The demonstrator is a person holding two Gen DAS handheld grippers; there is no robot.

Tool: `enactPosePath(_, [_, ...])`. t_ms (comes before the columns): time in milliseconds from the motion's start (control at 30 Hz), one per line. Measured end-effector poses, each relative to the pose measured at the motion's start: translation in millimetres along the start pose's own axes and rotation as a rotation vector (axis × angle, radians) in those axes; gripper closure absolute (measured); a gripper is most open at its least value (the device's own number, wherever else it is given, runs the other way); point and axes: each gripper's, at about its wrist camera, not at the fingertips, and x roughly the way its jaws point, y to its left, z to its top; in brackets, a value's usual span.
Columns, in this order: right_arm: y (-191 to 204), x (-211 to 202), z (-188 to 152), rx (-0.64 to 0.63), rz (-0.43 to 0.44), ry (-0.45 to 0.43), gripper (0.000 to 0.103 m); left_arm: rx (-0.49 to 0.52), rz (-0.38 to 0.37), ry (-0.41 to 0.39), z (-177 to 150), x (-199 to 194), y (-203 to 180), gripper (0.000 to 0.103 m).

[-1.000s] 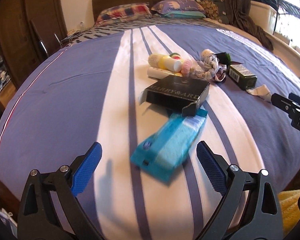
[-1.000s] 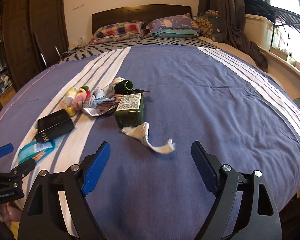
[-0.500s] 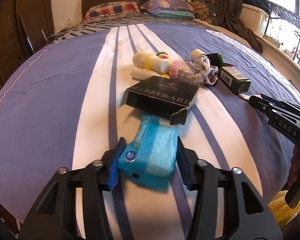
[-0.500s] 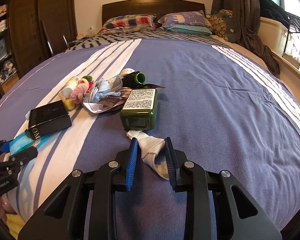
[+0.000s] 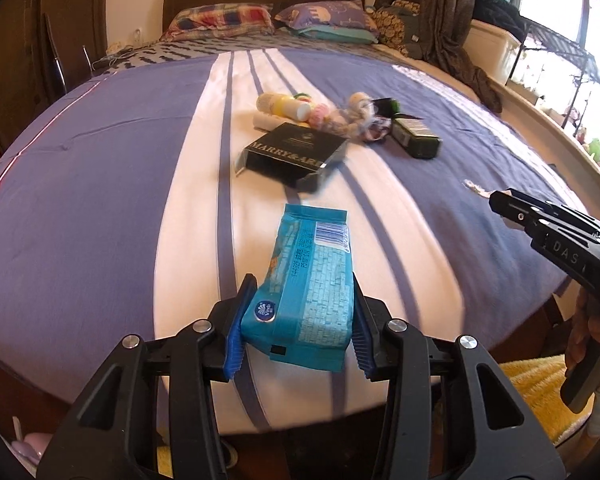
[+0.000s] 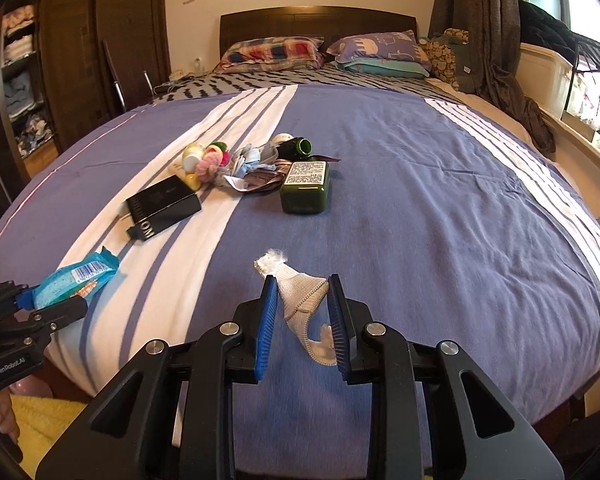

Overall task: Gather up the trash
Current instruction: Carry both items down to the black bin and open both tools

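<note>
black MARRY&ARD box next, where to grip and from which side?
Pinch the black box across its thin height at the near long edge, coming in low from the foot of the bed. It lies flat, and its open end flap would probably flex.

The left tool [image 5: 298,320] grips a blue packet [image 5: 308,280] above the bed [image 5: 100,184]. A black box [image 5: 292,154] lies ahead; the right tool [image 5: 556,240] is off to the right.

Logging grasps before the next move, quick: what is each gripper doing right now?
Left gripper: shut on the blue wipes packet.
Right gripper: shut on the white fabric scrap.
</note>
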Motion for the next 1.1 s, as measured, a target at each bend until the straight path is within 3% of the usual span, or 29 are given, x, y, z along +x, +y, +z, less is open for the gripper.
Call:
enactPosePath(267, [7, -58, -27, -0.011, 0.008, -0.046, 0.076, 0.007, 0.003, -0.049, -29, -49, -19, 0.062])
enactPosePath(533, [14, -94, -62, -0.052, -0.005, -0.050, 0.076, 0.010, -0.020, -0.036, -63, -65, -40, 0.061])
enactPosePath(833, [12, -84, -110, -0.045, -0.016, 0.040, 0.076, 0.025, -0.001, 0.047, -112, -52, -58, 0.061])
enactPosePath(1100, [18, -52, -151, -0.057, 0.012, 0.145, 0.076, 0.010, -0.028, 0.163, -155, -14, -57, 0.061])
